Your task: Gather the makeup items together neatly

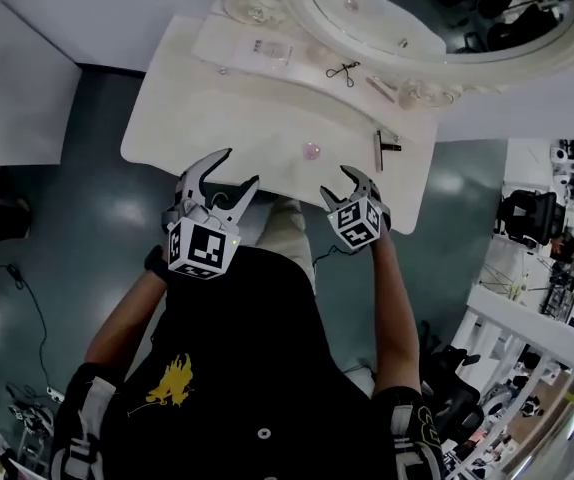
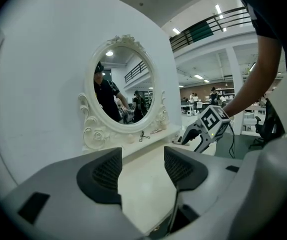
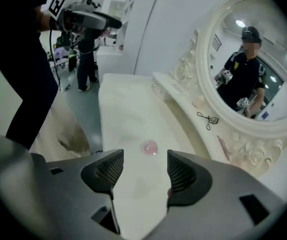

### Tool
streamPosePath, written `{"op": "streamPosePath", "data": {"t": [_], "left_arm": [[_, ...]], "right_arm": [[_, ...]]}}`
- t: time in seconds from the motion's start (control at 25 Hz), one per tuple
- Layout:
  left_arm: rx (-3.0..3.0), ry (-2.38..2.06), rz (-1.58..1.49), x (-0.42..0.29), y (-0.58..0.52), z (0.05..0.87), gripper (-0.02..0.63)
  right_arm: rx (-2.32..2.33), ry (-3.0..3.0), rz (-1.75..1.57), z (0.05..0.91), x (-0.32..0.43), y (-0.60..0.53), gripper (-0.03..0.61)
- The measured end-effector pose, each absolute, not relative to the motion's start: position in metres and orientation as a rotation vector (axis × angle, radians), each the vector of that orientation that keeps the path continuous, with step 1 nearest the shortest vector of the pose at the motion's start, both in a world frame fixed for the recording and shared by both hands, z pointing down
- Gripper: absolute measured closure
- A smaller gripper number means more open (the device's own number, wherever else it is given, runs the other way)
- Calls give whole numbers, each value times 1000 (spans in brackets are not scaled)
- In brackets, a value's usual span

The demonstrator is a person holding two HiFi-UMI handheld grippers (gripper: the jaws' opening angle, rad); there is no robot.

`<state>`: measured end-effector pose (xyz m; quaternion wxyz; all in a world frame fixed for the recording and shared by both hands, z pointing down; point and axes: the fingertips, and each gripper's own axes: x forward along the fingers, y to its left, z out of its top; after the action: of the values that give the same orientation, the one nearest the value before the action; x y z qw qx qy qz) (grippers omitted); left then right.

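Just beyond the wide-open, empty fingers of the right gripper (image 3: 143, 168), a pink item (image 3: 149, 147).

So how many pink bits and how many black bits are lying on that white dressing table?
Pink: 2, the small round pink piece and the slim pink stick.
Black: 2, the black wire eyelash curler and the dark slim stick with a short crosspiece.
Total: 4.
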<state>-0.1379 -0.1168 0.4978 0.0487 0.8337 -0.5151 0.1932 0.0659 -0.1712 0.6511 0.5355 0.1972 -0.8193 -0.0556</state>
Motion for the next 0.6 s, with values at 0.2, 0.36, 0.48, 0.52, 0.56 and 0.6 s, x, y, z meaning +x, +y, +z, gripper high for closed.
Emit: {"op": "streamPosePath", "data": {"t": [0.2, 0.36, 0.48, 0.52, 0.56, 0.6], "left_arm": [[2495, -1623, 622, -143, -133, 510, 341], [2443, -1678, 603, -148, -142, 508, 341], [2385, -1710, 595, -156, -149, 513, 341], [2366, -1720, 595, -158, -150, 515, 341], [2348, -1728, 595, -159, -151, 517, 341], [2333, -1733, 594, -160, -151, 519, 341]], "right_arm": [[184, -1817, -256, 704, 55, -201, 288], [49, -1757, -271, 727, 47, -223, 287], [9, -1742, -245, 739, 39, -236, 287], [-13, -1736, -234, 743, 37, -237, 287], [-43, -1725, -229, 748, 37, -236, 287], [-77, -1709, -231, 753, 37, -235, 285]]}}
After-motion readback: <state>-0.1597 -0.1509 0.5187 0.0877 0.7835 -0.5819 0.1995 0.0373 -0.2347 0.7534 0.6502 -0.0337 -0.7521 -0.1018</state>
